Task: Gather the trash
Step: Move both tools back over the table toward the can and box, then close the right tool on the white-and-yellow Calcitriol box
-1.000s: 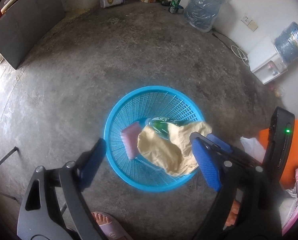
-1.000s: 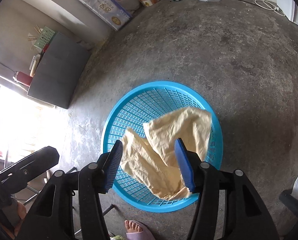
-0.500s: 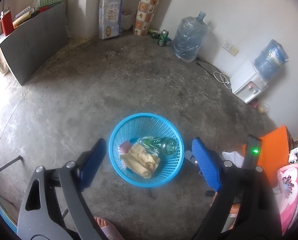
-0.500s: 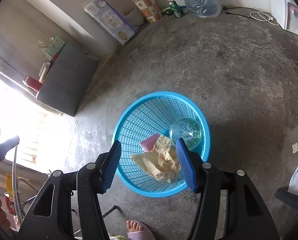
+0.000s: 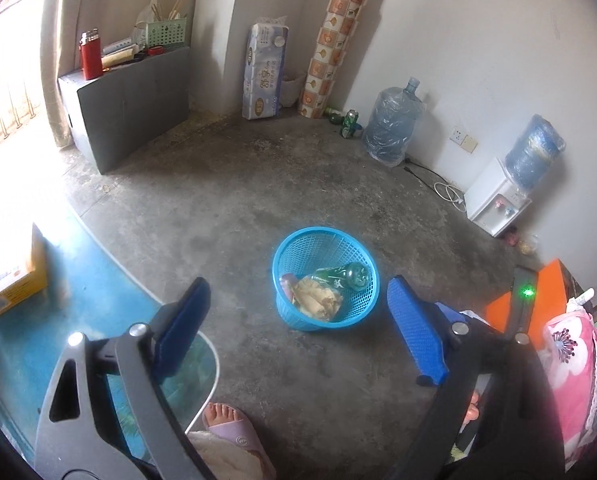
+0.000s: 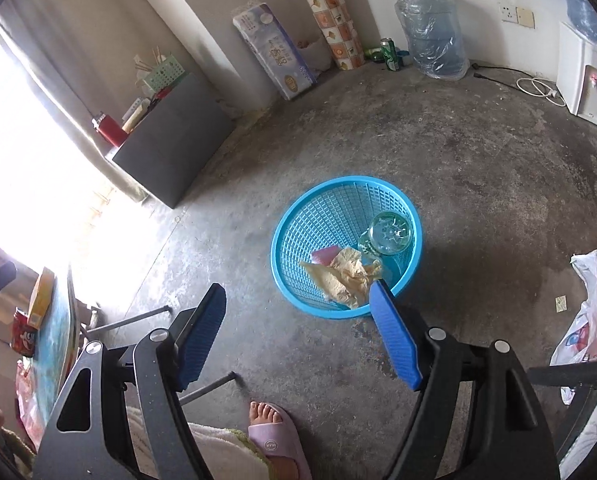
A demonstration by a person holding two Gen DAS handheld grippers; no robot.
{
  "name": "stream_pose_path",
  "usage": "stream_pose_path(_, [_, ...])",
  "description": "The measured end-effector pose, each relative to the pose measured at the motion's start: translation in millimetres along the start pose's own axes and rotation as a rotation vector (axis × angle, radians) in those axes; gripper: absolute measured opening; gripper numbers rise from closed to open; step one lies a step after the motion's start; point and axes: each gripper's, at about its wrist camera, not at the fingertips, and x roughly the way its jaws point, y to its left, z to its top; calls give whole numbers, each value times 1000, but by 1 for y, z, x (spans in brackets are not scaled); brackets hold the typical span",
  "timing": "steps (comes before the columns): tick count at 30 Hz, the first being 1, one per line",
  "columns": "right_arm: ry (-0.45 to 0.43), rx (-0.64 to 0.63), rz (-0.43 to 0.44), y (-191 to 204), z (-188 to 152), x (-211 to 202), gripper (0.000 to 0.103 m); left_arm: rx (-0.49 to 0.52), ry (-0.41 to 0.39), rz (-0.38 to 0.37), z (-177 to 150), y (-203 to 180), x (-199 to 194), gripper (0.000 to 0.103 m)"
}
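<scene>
A blue plastic basket (image 5: 294, 248) stands on the concrete floor; it also shows in the right wrist view (image 6: 330, 208). Inside lie a crumpled yellow-beige paper (image 5: 316, 300) (image 6: 344, 276), a green plastic bottle (image 5: 344, 274) (image 6: 388, 234) and a pink item (image 5: 285, 280) (image 6: 324, 255). My left gripper (image 5: 298, 326) is open and empty, held high above the floor, nearer me than the basket. My right gripper (image 6: 296, 330) is open and empty, above the basket's near side.
A table edge with a yellow box (image 5: 8, 276) is at left, with a can (image 6: 22, 336) on it. A water jug (image 5: 392, 126), dispenser (image 5: 498, 204), cans (image 5: 348, 122), tissue pack (image 5: 264, 70) and grey box (image 5: 130, 96) line the walls. A white plastic bag (image 6: 590, 312) lies right. My foot (image 6: 274, 436) is below.
The yellow-beige paper has dropped from between the right gripper's fingers into the basket. Both grippers have risen and pulled back, so the basket looks smaller.
</scene>
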Motion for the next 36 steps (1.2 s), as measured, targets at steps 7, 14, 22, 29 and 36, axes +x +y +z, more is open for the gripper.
stream_pose_path(7, [-3, -225, -59, 81, -8, -31, 91, -84, -90, 98, -52, 56, -86, 90])
stream_pose_path(14, [-97, -563, -63, 189, -23, -60, 96, -223, -175, 236, -115, 116, -154, 91])
stream_pose_path(22, [-123, -831, 68, 305, -37, -74, 96, -366, -243, 342, -175, 170, -201, 91])
stream_pose_path(29, [-91, -1061, 218, 392, -42, -60, 96, -401, -298, 361, -195, 191, -213, 91])
stream_pose_path(36, [-5, -1411, 331, 463, -56, -10, 96, -385, -292, 348, -199, 207, -217, 91])
